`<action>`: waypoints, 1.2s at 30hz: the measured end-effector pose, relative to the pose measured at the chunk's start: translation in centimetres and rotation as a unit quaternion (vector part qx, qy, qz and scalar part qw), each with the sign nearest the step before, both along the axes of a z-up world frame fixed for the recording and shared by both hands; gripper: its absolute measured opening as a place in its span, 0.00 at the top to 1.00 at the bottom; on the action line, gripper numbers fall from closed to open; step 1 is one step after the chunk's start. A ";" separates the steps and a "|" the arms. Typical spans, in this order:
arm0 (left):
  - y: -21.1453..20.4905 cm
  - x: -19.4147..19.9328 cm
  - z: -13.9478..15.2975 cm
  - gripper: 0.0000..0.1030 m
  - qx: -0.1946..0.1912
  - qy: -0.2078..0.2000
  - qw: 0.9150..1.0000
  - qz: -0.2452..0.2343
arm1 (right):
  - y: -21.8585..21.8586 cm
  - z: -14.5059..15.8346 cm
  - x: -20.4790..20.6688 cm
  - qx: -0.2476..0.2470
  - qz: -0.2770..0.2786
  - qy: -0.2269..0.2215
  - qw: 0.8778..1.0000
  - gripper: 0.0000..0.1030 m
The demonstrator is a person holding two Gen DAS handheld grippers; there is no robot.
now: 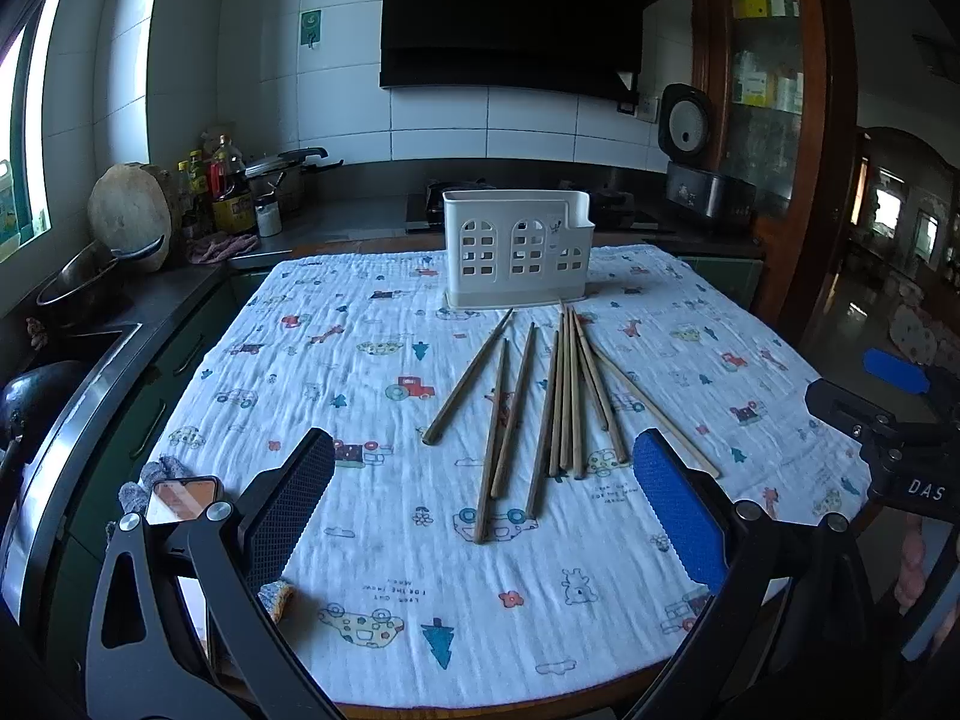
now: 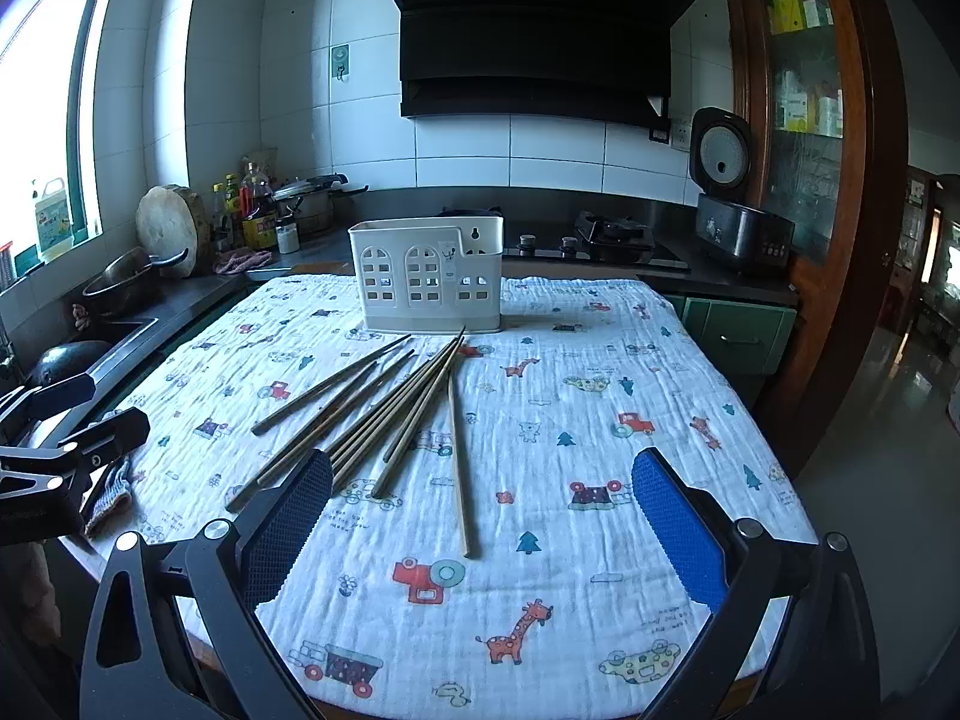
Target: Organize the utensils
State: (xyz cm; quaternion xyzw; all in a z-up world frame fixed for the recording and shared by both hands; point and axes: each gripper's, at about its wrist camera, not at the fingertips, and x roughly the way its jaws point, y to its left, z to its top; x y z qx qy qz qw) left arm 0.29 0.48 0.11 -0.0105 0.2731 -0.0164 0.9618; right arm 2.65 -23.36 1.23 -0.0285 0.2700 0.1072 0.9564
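1. Your chopsticks (image 1: 540, 396) lie loose on the patterned cloth (image 1: 372, 552), fanned before the white utensil holder (image 1: 517, 252).
2. Only your left view shows a phone (image 1: 180, 498) at the table edge.
3. Your left gripper (image 1: 480, 516) and right gripper (image 2: 480, 534) both hover spread wide, grasping nothing, chopsticks just ahead.

White tiled walls (image 2: 468, 144), black range hood (image 2: 540, 36), bright window (image 2: 42, 90), wooden cabinet (image 2: 804, 120)

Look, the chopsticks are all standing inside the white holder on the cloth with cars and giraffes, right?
Not quite. The chopsticks are lying loose on the printed cloth in front of the white holder, not standing inside it. Both wrist views show this; the right wrist view shows the holder's top with nothing sticking out.
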 end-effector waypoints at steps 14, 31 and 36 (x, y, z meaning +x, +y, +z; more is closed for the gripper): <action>-0.1 0.0 0.0 0.05 0.004 -0.001 1.000 0.001 | 0.2 0.3 -0.1 -0.001 0.003 -0.001 1.000 0.06; 0.0 0.1 -0.1 0.05 0.008 0.001 1.000 0.006 | 0.5 0.2 0.1 -0.005 0.005 0.000 1.000 0.06; 0.0 0.2 -0.1 0.05 0.008 0.002 1.000 0.006 | 0.5 0.1 0.3 -0.002 0.007 0.003 1.000 0.06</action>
